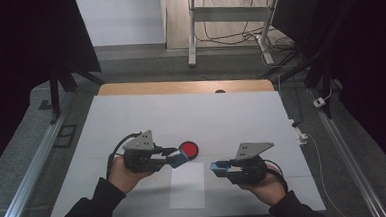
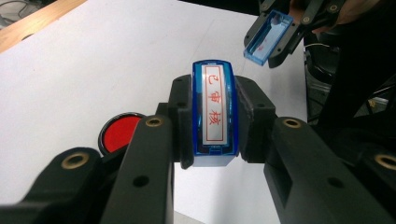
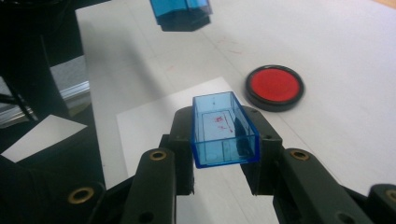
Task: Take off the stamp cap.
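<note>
Item: blue rubber stamp [image 2: 213, 114], red characters on its white face, which I am clamping in the left gripper [image 2: 212, 122] over the worktop [image 1: 146, 116]. Right gripper [image 3: 224, 140] jaws are pinching its clear blue cap [image 3: 223, 130]. Risk: smearing ink, or missing the red ink pad [image 1: 188, 149] or paper sheet [image 1: 187, 186].

This is looking like a lab recording bay. Black curtains [image 1: 18, 57] are hanging at both sides of a white table [image 1: 131, 116], and cables [image 1: 227, 36] are trailing under a far desk [image 1: 231, 11].
</note>
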`<state>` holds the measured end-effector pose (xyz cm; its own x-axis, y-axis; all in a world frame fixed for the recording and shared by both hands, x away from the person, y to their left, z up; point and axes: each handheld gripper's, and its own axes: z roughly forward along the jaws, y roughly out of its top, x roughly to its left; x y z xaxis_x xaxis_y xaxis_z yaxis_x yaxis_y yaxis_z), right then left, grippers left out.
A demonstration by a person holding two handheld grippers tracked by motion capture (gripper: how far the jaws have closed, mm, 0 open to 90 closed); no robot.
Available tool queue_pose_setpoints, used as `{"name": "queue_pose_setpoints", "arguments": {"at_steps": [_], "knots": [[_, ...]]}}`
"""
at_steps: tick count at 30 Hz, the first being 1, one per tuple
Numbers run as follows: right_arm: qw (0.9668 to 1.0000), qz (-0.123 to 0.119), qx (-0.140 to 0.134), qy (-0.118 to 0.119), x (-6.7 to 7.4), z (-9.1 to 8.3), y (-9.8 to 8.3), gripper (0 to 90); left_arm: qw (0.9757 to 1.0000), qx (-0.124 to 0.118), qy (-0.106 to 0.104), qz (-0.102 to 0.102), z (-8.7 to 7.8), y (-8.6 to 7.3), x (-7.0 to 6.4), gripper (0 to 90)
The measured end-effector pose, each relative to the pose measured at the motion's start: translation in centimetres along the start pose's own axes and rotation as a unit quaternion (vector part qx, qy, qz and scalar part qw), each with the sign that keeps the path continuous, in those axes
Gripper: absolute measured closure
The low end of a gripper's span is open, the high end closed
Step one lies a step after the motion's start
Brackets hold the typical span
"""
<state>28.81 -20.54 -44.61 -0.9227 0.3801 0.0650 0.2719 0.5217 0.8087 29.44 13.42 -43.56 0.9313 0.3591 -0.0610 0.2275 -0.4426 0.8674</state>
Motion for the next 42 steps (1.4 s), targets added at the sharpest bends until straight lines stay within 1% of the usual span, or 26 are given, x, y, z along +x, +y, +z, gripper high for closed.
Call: {"name": "queue_pose_setpoints", "arguments": {"at_steps": [2,3,4,5,7,10,11,12,13,15,16,19,21,22,23,25,26,27,28,29,31,33,35,37,39,42], "knots": [[1.0000,-0.001,-0.001,-0.005,0.0,-0.3,-0.2,68.2,1.0000,-0.001,0.000,-0.001,-0.1,0.0,0.0,70.4],[0.9998,-0.005,0.001,-0.018,0.0,-0.8,-0.6,68.2,1.0000,-0.002,0.000,-0.003,-0.1,0.0,0.1,70.3],[0.9998,-0.005,0.001,-0.018,0.0,-0.8,-0.6,68.2,1.0000,-0.002,0.000,-0.003,-0.1,0.0,0.1,70.3],[0.9995,-0.007,0.003,-0.032,0.1,-1.4,-1.0,68.2,1.0000,-0.002,0.001,-0.004,-0.1,0.0,0.1,70.4],[0.9993,-0.002,0.000,-0.038,0.1,-2.0,-1.5,68.2,1.0000,-0.001,0.001,-0.004,-0.1,0.0,0.1,70.4],[0.9991,0.008,-0.007,-0.042,0.1,-2.6,-1.8,68.2,1.0000,0.000,0.001,-0.004,-0.1,0.0,0.1,70.3],[0.9988,0.013,-0.007,-0.047,0.1,-2.9,-2.0,68.2,1.0000,0.000,0.000,-0.004,0.0,0.0,0.1,70.3],[0.9982,0.025,-0.015,-0.053,0.0,-3.4,-2.3,68.2,1.0000,0.000,0.000,-0.004,0.0,0.0,0.1,70.3],[0.9978,0.031,-0.017,-0.055,-0.1,-3.7,-2.5,68.1,1.0000,0.000,0.000,-0.005,0.0,0.0,0.1,70.3],[0.9975,0.035,-0.021,-0.057,-0.1,-3.8,-2.6,68.2,1.0000,0.001,0.000,-0.005,0.1,0.0,0.1,70.4],[0.9966,0.041,-0.020,-0.069,-0.2,-4.3,-2.9,68.2,1.0000,0.002,0.001,-0.005,0.1,0.0,0.1,70.4],[0.9959,0.048,-0.018,-0.074,-0.3,-4.6,-3.3,68.2,1.0000,0.001,0.000,-0.006,0.1,0.0,0.2,70.3],[0.9952,0.052,-0.014,-0.082,-0.3,-5.0,-3.6,68.1,1.0000,0.002,0.001,-0.006,0.1,0.0,0.2,70.4],[0.9943,0.059,-0.014,-0.088,-0.3,-5.4,-4.0,68.2,1.0000,0.002,0.002,-0.006,0.1,0.0,0.2,70.3],[0.9943,0.059,-0.014,-0.088,-0.3,-5.4,-4.0,68.2,1.0000,0.002,0.002,-0.007,0.1,0.0,0.2,70.3],[0.9924,0.071,-0.014,-0.099,-0.4,-6.0,-4.5,68.1,1.0000,0.003,0.003,-0.006,0.1,0.1,0.3,70.3],[0.9924,0.071,-0.014,-0.099,-0.4,-6.0,-4.5,68.1,1.0000,0.003,0.003,-0.007,0.1,0.1,0.3,70.3],[0.9905,0.079,-0.012,-0.113,-0.4,-6.3,-4.9,68.2,1.0000,0.003,0.004,-0.008,0.1,0.1,0.3,70.3],[0.9905,0.079,-0.012,-0.113,-0.4,-6.3,-4.9,68.2,1.0000,0.003,0.005,-0.008,0.1,0.1,0.4,70.3],[0.9887,0.085,-0.010,-0.123,-0.4,-6.6,-5.2,68.2,0.9999,0.003,0.005,-0.009,0.1,0.2,0.4,70.3],[0.9882,0.088,-0.013,-0.124,-0.4,-6.8,-5.4,68.1,0.9999,0.003,0.006,-0.010,0.1,0.2,0.4,70.3],[0.9865,0.095,-0.012,-0.133,-0.4,-7.3,-5.9,68.1,0.9999,0.005,0.008,-0.012,0.2,0.2,0.5,70.3],[0.9856,0.102,-0.010,-0.134,-0.5,-7.5,-6.2,68.1,0.9999,0.006,0.009,-0.014,0.2,0.2,0.6,70.3],[0.9851,0.106,-0.009,-0.136,-0.5,-7.7,-6.3,68.1,0.9998,0.005,0.009,-0.015,0.2,0.3,0.7,70.3],[0.9843,0.109,-0.017,-0.137,-0.5,-8.0,-6.4,68.1,0.9998,0.005,0.009,-0.016,0.2,0.3,0.8,70.3],[0.9841,0.111,-0.019,-0.137,-0.5,-8.3,-6.6,68.1,0.9998,0.005,0.010,-0.018,0.2,0.3,0.9,70.3]]}}
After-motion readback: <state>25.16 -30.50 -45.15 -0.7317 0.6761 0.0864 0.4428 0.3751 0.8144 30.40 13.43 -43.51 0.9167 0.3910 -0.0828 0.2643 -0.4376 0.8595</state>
